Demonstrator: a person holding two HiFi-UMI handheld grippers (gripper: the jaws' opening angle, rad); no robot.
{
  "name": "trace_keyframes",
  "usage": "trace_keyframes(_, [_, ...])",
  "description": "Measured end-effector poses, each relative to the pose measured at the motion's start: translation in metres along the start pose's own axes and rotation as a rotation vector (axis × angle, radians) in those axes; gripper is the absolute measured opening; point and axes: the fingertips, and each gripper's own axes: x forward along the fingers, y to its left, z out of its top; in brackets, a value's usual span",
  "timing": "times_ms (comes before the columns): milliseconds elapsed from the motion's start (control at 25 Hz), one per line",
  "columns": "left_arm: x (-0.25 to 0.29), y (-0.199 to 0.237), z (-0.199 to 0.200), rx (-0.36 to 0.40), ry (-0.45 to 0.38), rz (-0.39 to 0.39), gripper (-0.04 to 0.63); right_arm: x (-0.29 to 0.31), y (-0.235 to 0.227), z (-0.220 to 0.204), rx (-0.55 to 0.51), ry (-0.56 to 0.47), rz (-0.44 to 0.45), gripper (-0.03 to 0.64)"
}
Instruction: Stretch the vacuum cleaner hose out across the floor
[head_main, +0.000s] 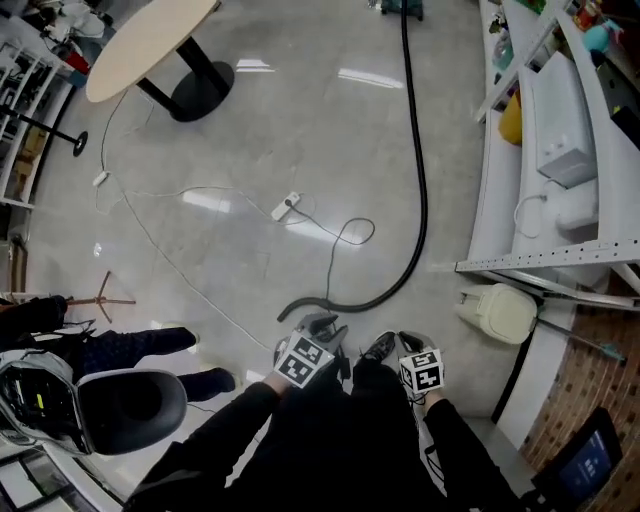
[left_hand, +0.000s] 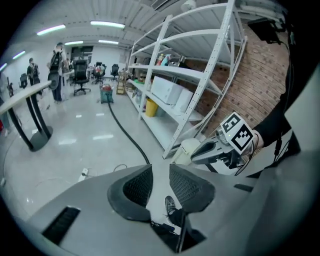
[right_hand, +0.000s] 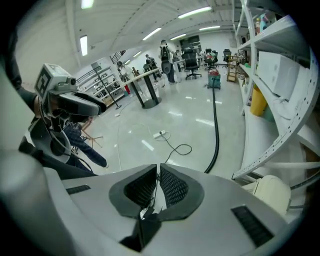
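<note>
Neither gripper has the hose right now. The left gripper has its fingers released: there's a clear gap, with only floor and a shoe showing through it. The right gripper is clenched, fingers all but touching and nothing caught between them.

The vacuum cleaner hose lies on the floor below and ahead of both pairs of fingers. It's a long black line running away towards the vacuum cleaner at the far end, close beside the shelving on the right fingers' outer side. Its near stretch hooks round in a curve and ends in a greyish cuff just beyond the left fingers.

It looks bendy and light for its length, probably springy enough to want its curl back. It's round and smooth too, so a weak pinch could let it roll out. The best hold, I'd say, is the cuff or just behind it, fingers squarely across, pulling away from the cleaner. Watch the power strip and its thin cable ahead of the left fingers, which could snag.
</note>
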Motion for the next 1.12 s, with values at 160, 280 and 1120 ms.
trace_keyframes(160, [-0.041, -0.002, 0.037, 0.083, -0.100, 0.042, 0.073, -0.039, 0.011, 0.050, 0.031, -0.090, -0.025, 0.031])
trace_keyframes(280, [-0.071, 0.000, 0.067, 0.104, -0.176, 0.057, 0.061, -0.063, 0.018, 0.094, 0.035, -0.170, -0.043, 0.031])
trace_keyframes(1120, [-0.157, 0.000, 0.166, 0.047, -0.527, 0.060, 0.060, -0.177, 0.033, 0.255, 0.031, -0.575, -0.070, 0.025])
